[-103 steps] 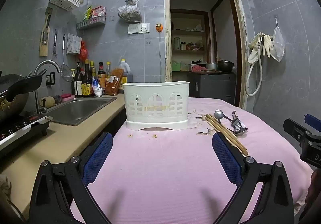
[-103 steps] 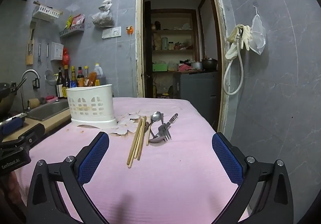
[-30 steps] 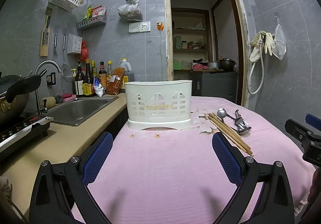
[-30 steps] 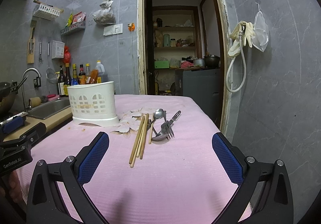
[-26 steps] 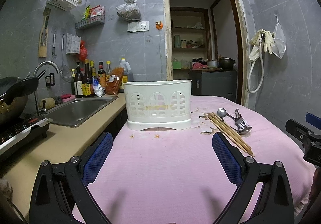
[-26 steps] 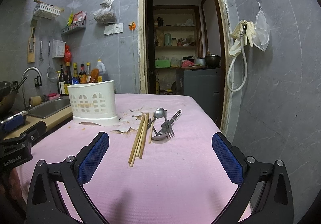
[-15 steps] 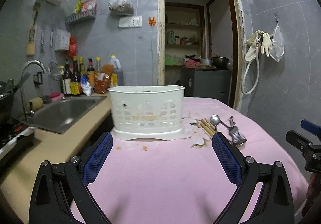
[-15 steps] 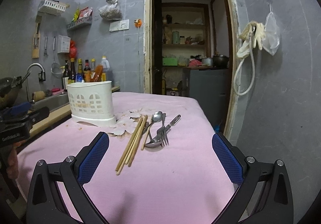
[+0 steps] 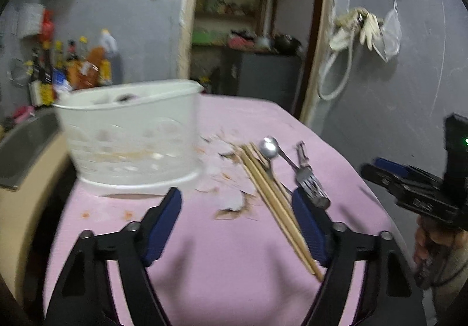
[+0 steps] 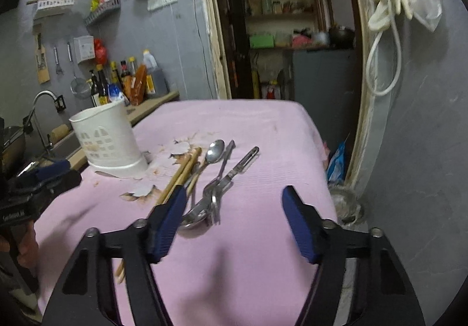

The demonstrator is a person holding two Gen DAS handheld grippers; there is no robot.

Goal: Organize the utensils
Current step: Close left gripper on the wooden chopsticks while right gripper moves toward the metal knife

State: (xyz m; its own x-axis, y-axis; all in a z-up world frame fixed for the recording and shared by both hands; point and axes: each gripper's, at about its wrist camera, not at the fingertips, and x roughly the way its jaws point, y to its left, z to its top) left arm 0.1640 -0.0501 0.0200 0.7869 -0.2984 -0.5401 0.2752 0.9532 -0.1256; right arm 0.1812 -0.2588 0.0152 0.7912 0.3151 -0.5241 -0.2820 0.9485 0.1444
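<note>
Both tongs, left tongs and right tongs, are closing on nothing yet, just above the long wooden chopsticks and shiny metal spoon, because these must go into the white plastic basket beyond.

Holder left on the table, chopsticks beside it, cutlery right of them

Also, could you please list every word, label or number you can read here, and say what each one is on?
None reads clearly.
Left gripper, white print on its body: blurred.
Right gripper, small white marking: blurred.
Bottles, labels: too small.
Wall box, print: too small.
</note>
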